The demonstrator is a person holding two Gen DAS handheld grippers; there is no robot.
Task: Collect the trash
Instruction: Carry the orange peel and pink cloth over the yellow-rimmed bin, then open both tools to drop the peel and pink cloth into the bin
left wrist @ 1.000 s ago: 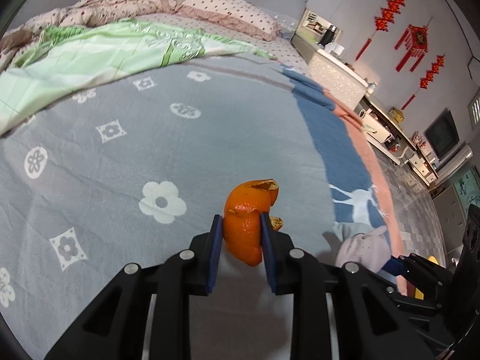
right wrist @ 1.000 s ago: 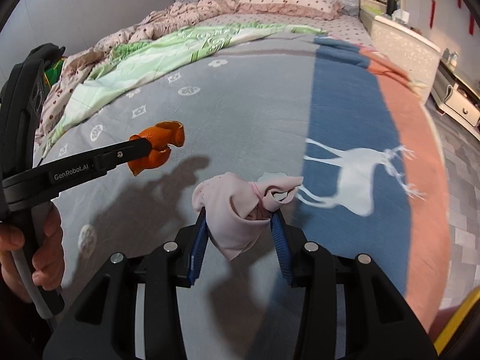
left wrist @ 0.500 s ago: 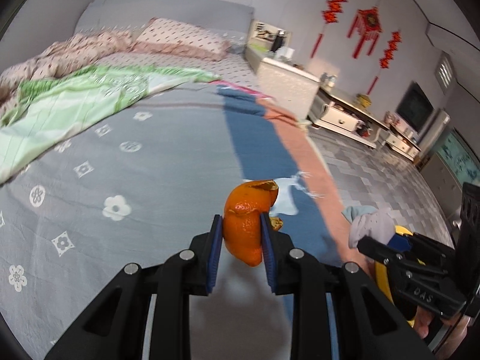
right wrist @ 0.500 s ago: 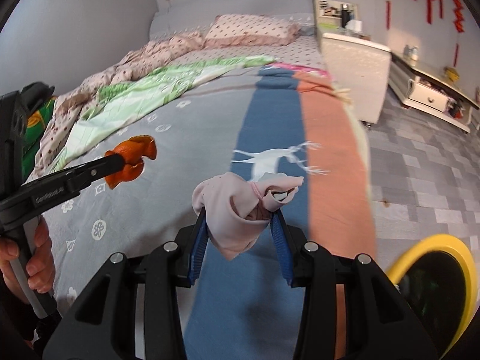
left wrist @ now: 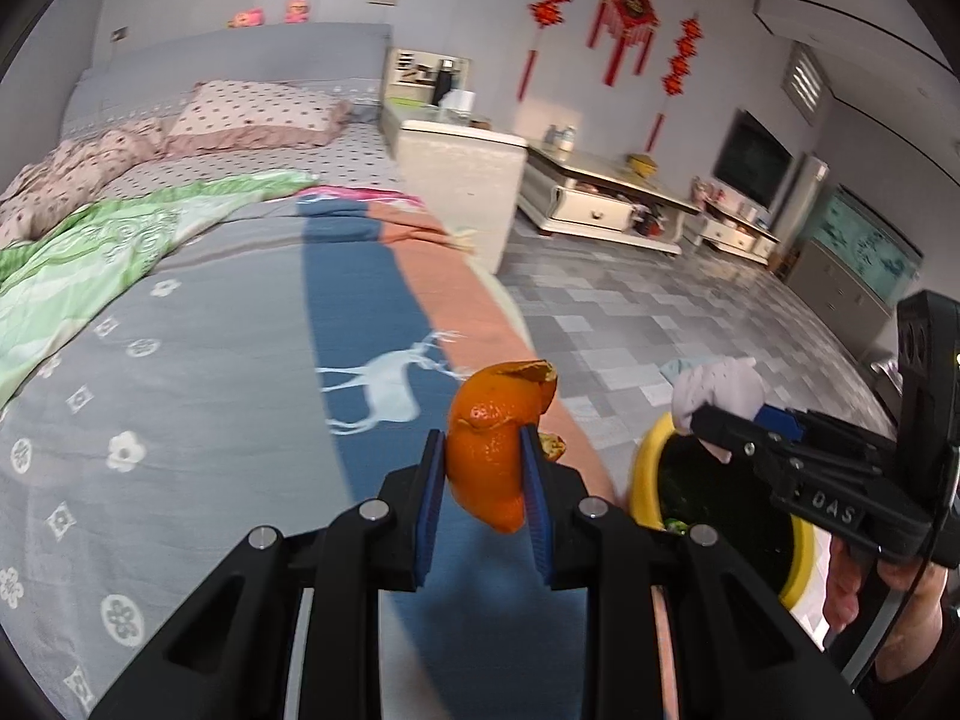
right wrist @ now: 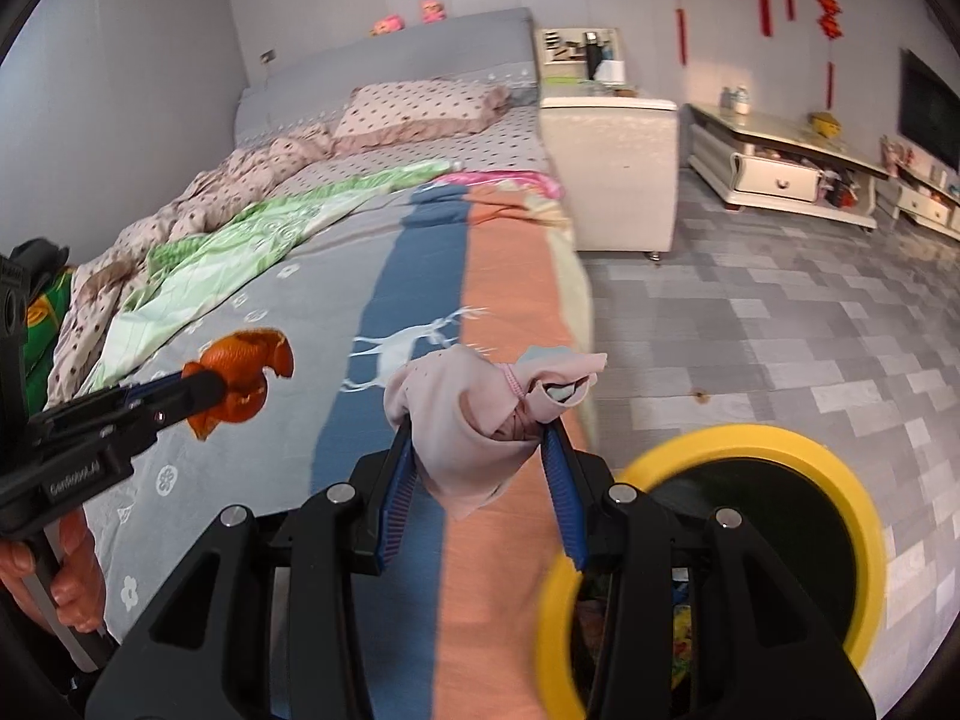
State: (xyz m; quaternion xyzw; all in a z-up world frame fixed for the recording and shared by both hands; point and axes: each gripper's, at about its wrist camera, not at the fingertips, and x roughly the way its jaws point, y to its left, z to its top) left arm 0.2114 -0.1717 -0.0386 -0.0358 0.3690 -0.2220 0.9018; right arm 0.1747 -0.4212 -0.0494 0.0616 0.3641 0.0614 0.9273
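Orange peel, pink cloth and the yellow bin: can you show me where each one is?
orange peel (left wrist: 489,468): left wrist view, middle of the peel between the blue pads.
pink cloth (right wrist: 474,420): right wrist view, the bunched middle above the pads.
yellow bin (right wrist: 774,441): right wrist view, far side of its rim.

Both grippers swing off the middle of the bed toward the yellow bin (right wrist: 708,546) on the floor. The right gripper (right wrist: 480,474) and its pink cloth (right wrist: 474,414) now hang just beside the bin's rim; the left gripper (left wrist: 483,492) and its orange peel (left wrist: 489,450) reach the bed's edge near the bin.
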